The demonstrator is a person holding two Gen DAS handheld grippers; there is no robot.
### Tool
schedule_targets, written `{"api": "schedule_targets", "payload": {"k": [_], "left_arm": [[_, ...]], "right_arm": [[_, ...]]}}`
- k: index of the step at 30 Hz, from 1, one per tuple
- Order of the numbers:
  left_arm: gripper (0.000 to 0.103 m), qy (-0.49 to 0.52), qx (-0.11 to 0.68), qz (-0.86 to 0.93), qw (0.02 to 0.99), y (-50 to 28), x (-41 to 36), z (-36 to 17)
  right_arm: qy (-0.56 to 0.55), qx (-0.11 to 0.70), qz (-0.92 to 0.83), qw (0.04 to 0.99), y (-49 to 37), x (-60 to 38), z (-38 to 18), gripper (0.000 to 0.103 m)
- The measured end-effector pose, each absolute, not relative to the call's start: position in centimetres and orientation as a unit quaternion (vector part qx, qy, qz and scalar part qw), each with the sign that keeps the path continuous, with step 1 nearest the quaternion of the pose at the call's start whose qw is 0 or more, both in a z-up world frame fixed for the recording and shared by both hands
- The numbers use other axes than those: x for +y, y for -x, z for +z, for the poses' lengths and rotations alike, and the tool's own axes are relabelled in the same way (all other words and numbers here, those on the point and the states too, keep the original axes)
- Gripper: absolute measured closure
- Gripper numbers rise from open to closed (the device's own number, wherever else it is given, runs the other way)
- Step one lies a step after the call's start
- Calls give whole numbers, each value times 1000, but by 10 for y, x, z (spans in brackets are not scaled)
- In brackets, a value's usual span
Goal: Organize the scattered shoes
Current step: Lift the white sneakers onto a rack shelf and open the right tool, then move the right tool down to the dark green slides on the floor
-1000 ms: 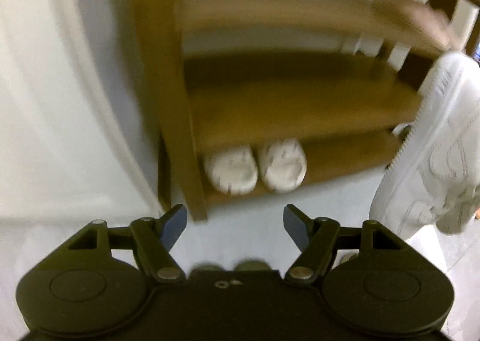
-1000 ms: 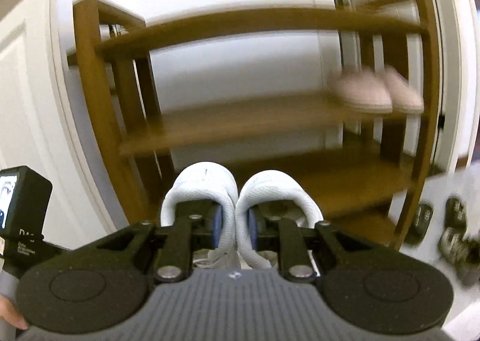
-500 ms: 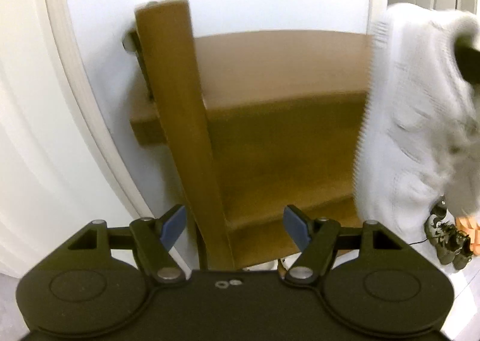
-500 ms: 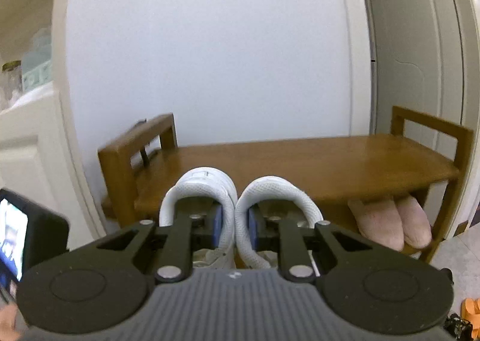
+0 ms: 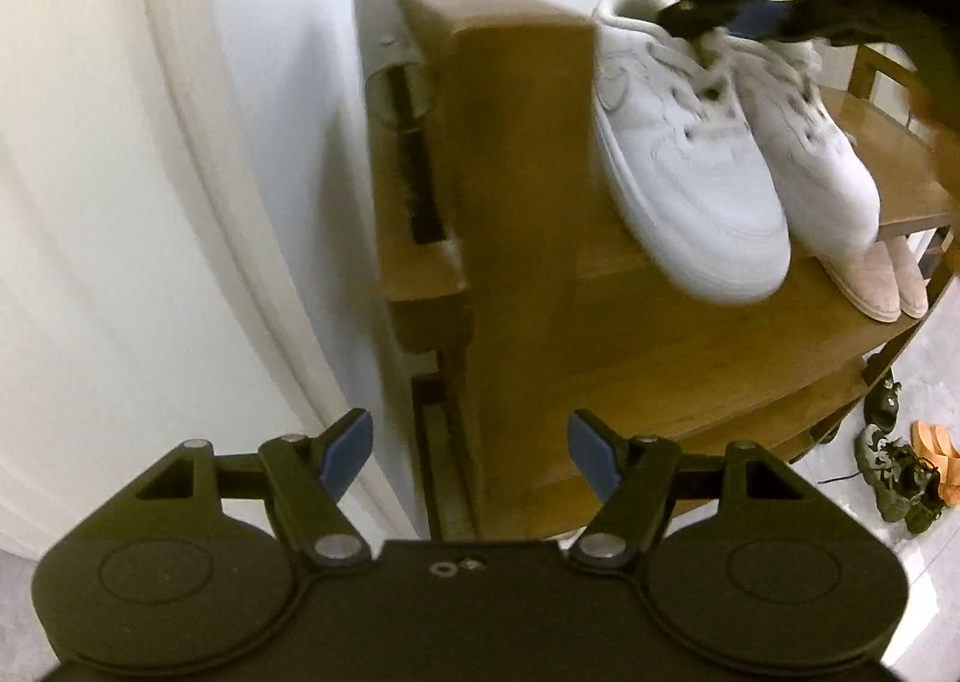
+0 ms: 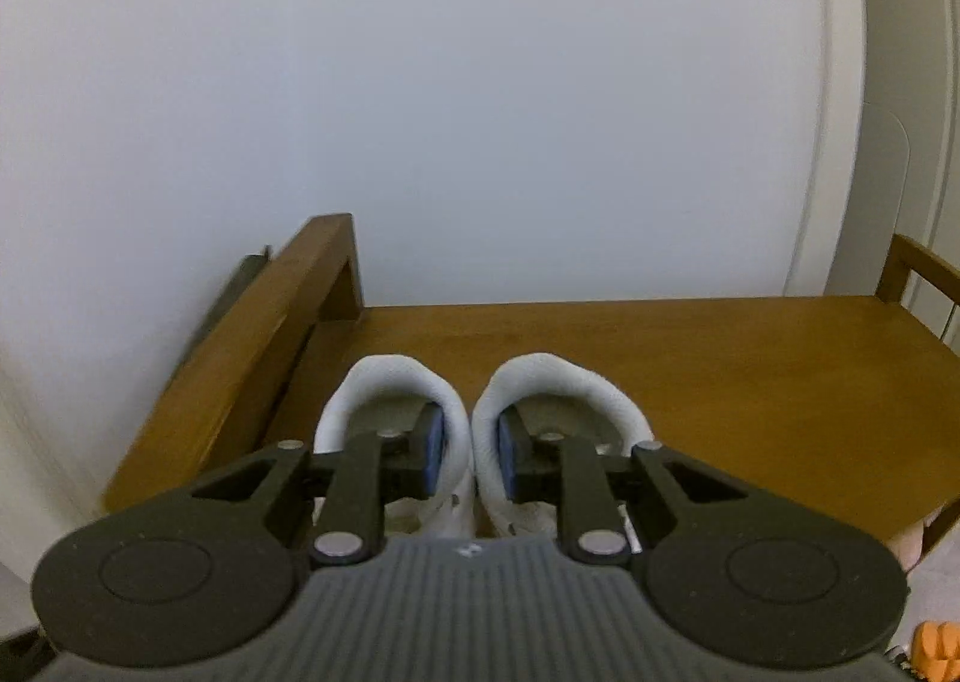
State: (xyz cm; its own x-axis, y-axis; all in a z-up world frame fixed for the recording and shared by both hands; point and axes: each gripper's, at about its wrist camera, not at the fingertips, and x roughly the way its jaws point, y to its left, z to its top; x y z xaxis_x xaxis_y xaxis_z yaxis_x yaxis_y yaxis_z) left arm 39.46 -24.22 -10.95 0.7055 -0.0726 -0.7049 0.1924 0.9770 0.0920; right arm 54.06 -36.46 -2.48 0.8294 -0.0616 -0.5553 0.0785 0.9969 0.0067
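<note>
The right gripper [image 6: 469, 445], jaws opening, pinches the white sneakers' [image 5: 720, 154] inner collars over the rack's top shelf [image 6: 750, 358], toes toward the front edge, while the left gripper [image 5: 471, 451] hangs open nearby.

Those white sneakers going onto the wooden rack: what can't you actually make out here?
- Right wrist view: the white sneakers' toes and soles, hidden behind the right gripper, whose jaws are opening; whether they rest on the top shelf is unclear.
- Left wrist view: the sneakers' heels, covered by the dark gripper.
- Left wrist view: the pink slippers, part hidden under the sneakers.
- Floor shoes: small, at the edge.
</note>
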Motion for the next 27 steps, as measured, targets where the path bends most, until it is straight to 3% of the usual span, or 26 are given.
{"api": "schedule_targets", "payload": {"k": [2,3,4,5,13,17,23,27], "left_arm": [[31,-79,379,-79,919,-392,-242,-113],[31,-80,379,-84,918,-391,-242,-114],[31,-82,379,-88,918,-389,-243,-115],[31,-85,377,-91,918,-387,-244,-116],[31,-79,359,-97,925,-373,-253,-115],[31,-74,350,-88,930,-361,-255,-128],[31,-50,343,-111,932,-314,-251,-206],[31,-52,341,-121,931,-299,-240,-310]], "right_arm": [[-1,318,-44,947,-558,-361,-31,72],[18,339,-61,939,-572,-357,-34,63],[32,345,-86,934,-578,-353,-35,32],[45,347,-106,931,-581,-350,-34,16],[25,304,-85,949,-552,-371,-5,16],[-64,212,-49,974,-482,-407,-3,15],[-65,110,-12,992,-365,-419,-75,14],[-38,63,-16,997,-271,-421,-188,7]]}}
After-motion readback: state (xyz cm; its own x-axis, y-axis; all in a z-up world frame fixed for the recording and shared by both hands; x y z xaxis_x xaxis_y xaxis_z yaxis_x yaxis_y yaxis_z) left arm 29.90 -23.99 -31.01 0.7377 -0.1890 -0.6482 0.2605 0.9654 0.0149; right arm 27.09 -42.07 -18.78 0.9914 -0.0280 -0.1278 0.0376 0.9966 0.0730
